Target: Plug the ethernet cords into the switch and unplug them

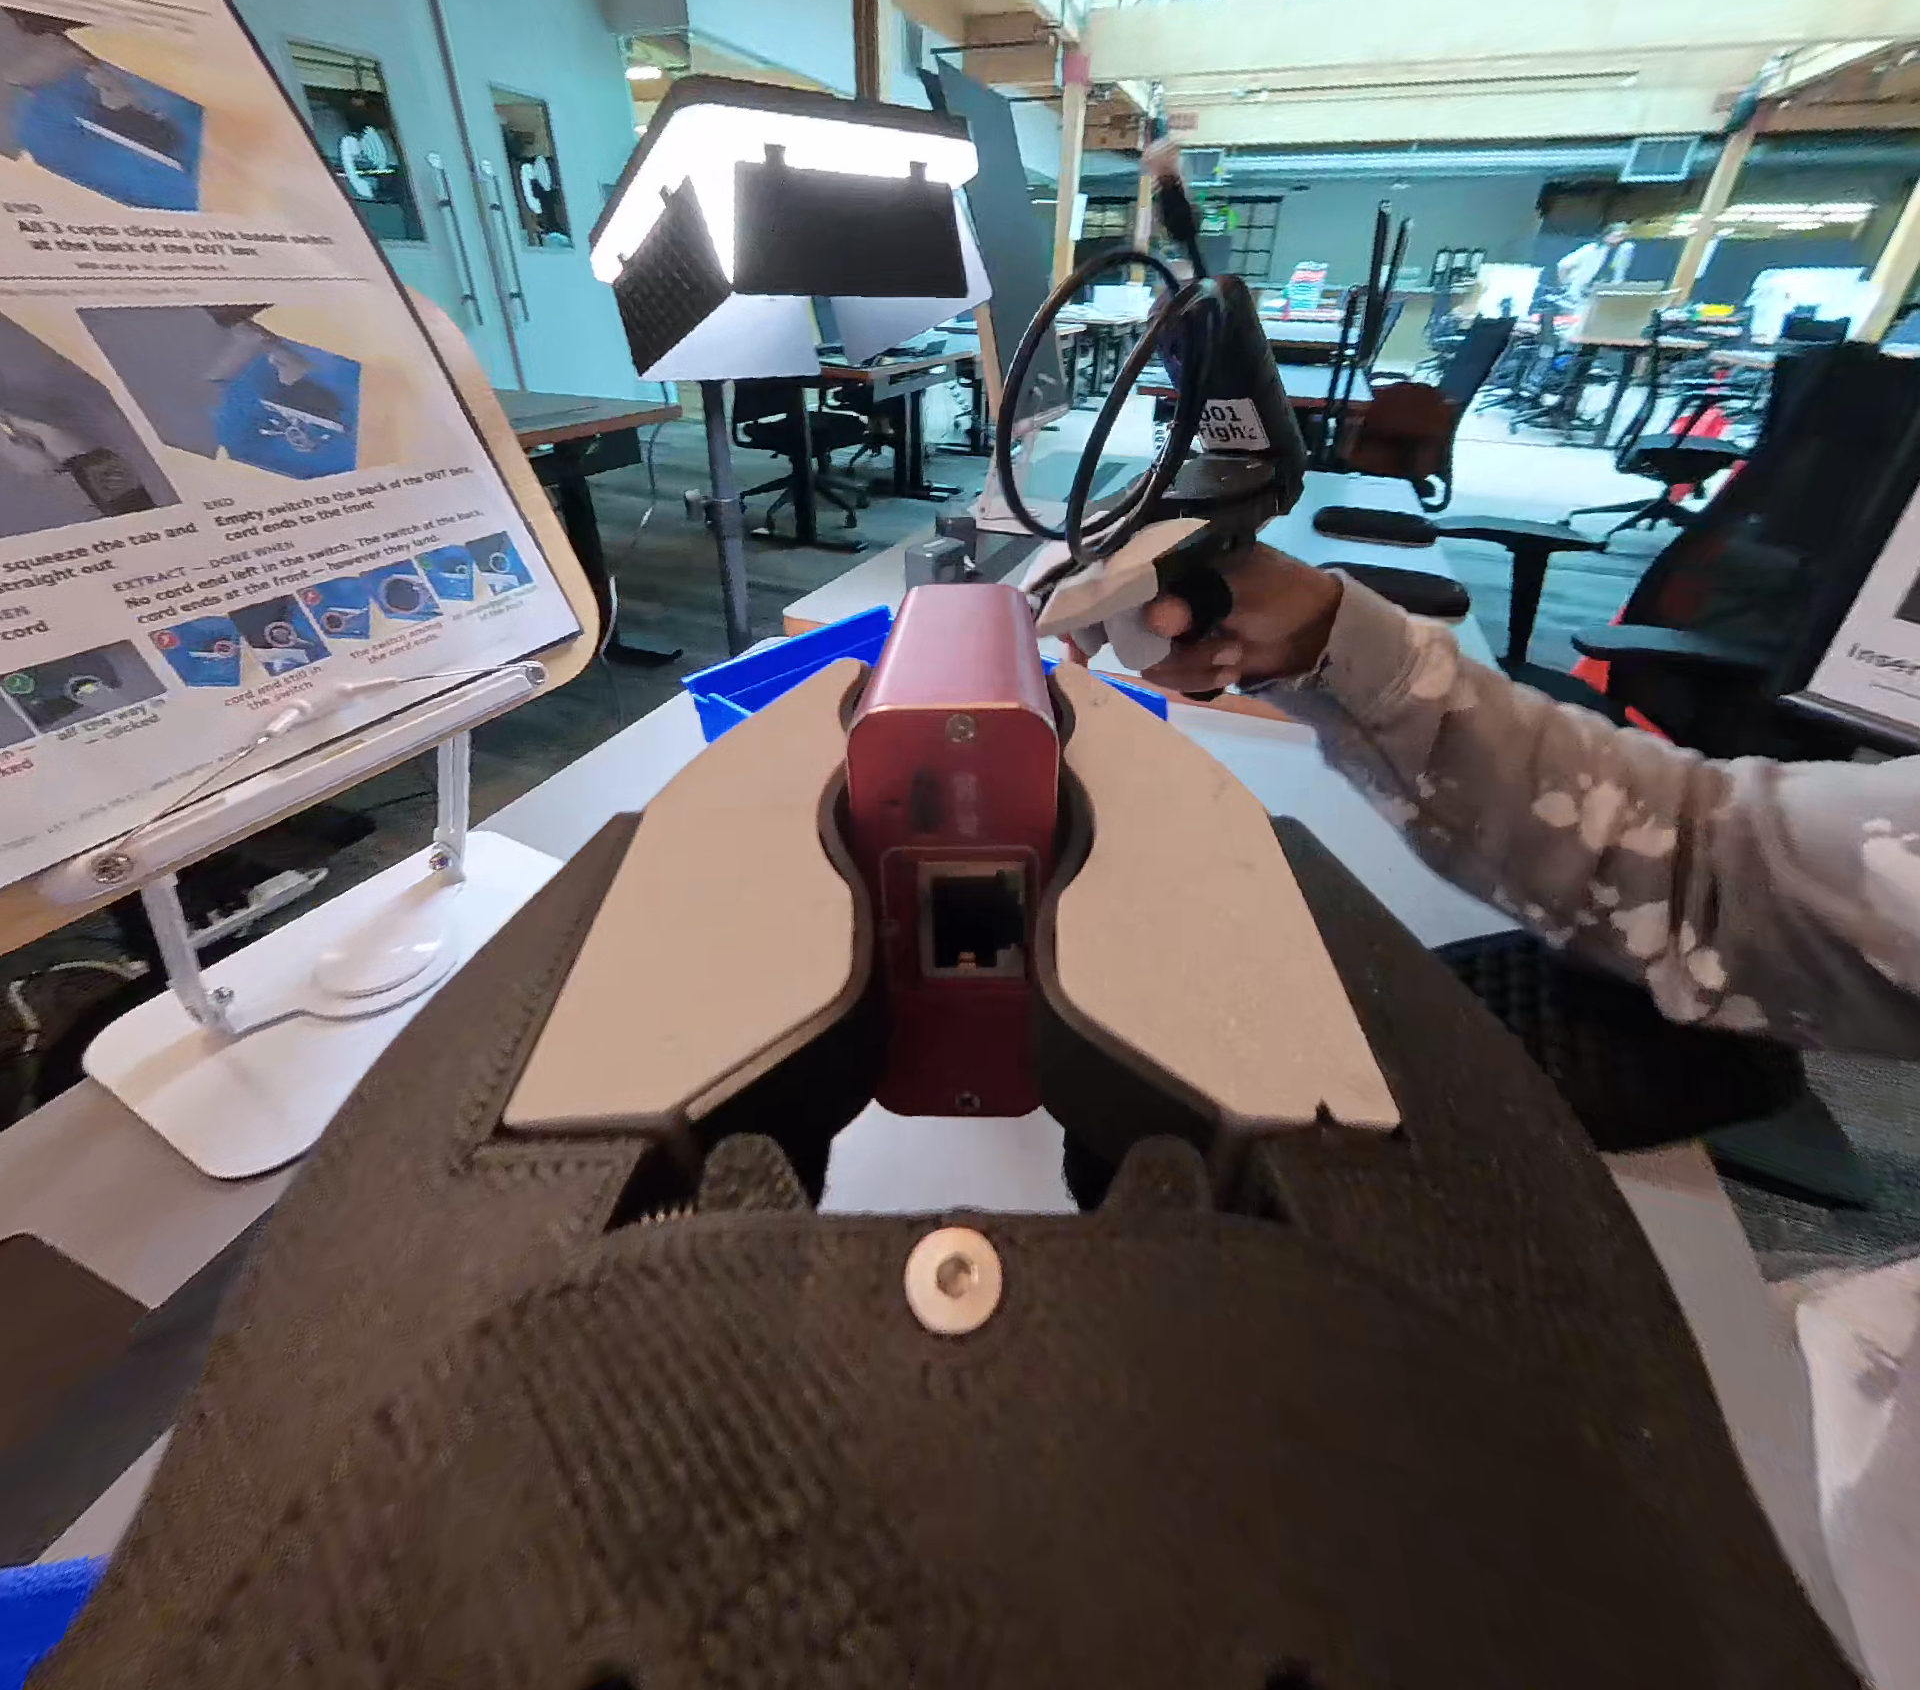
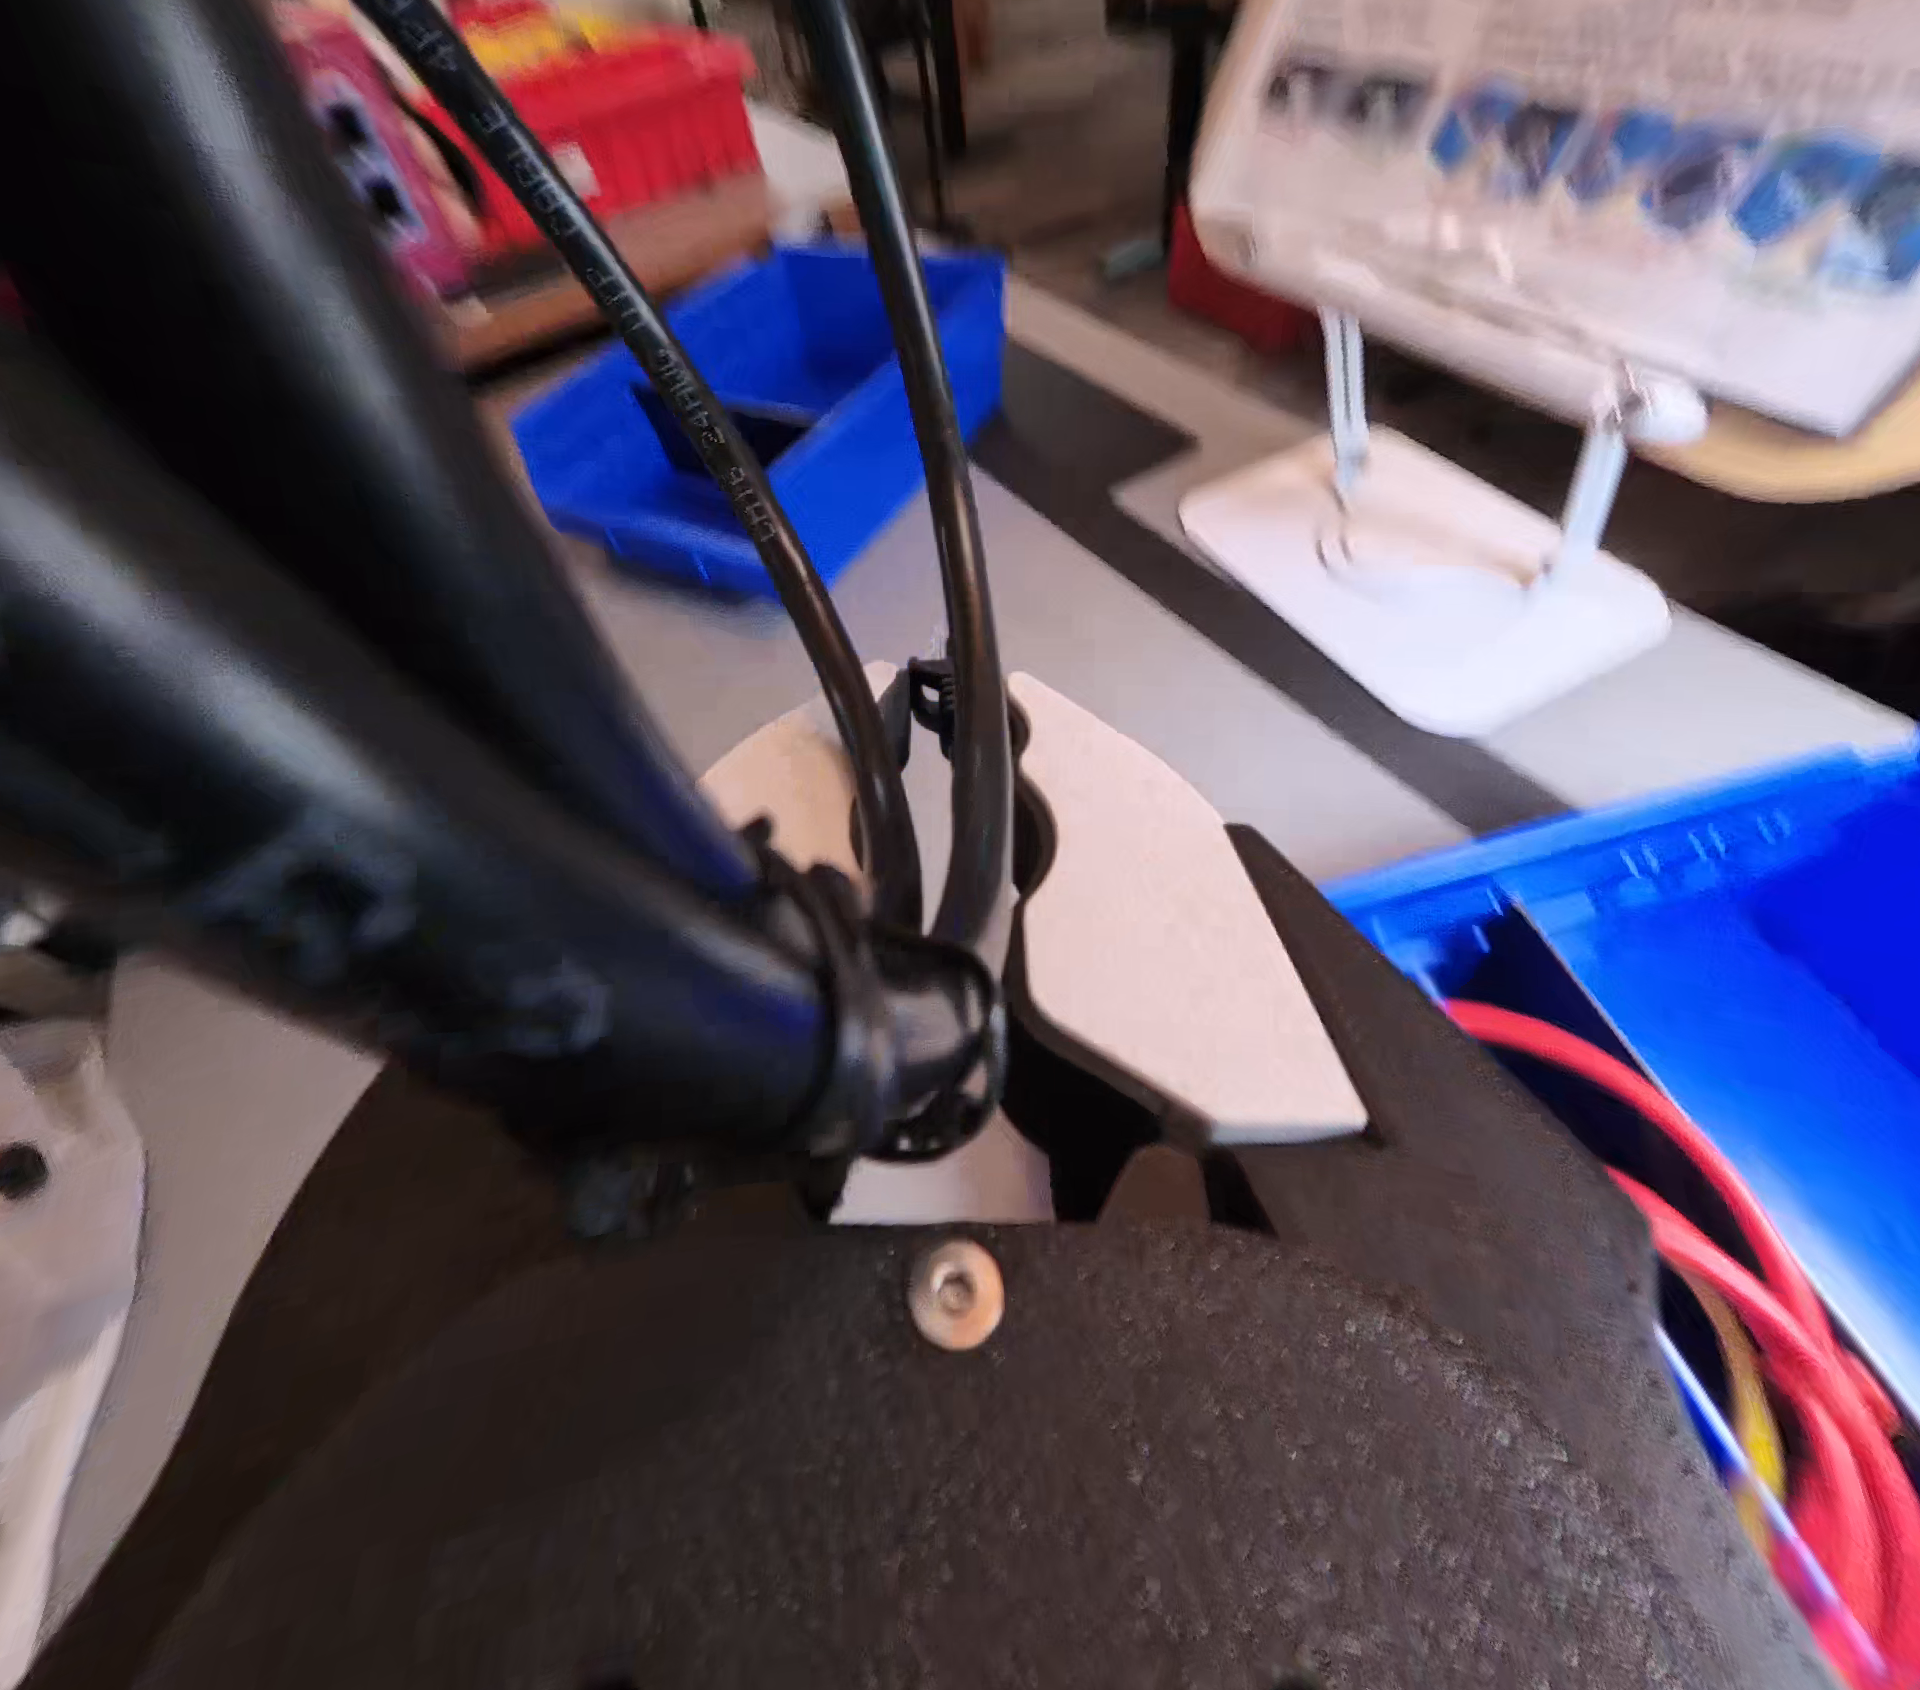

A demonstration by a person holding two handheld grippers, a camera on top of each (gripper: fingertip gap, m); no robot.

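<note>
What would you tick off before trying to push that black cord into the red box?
1. Left claw grips the red box from both sides: ok.
2. Socket on the box faces the camera and is empty: ok.
3. Right claw is shut on the black cord: ok.
4. Cord's plug end free and pointing at the socket: cannot tell; the claw grips a looped, tied stretch.
5. Cord near the socket: not ok; the right claw is up and behind the box.
6. Right wrist view sharp enough for aiming: not ok, blurred.
</note>
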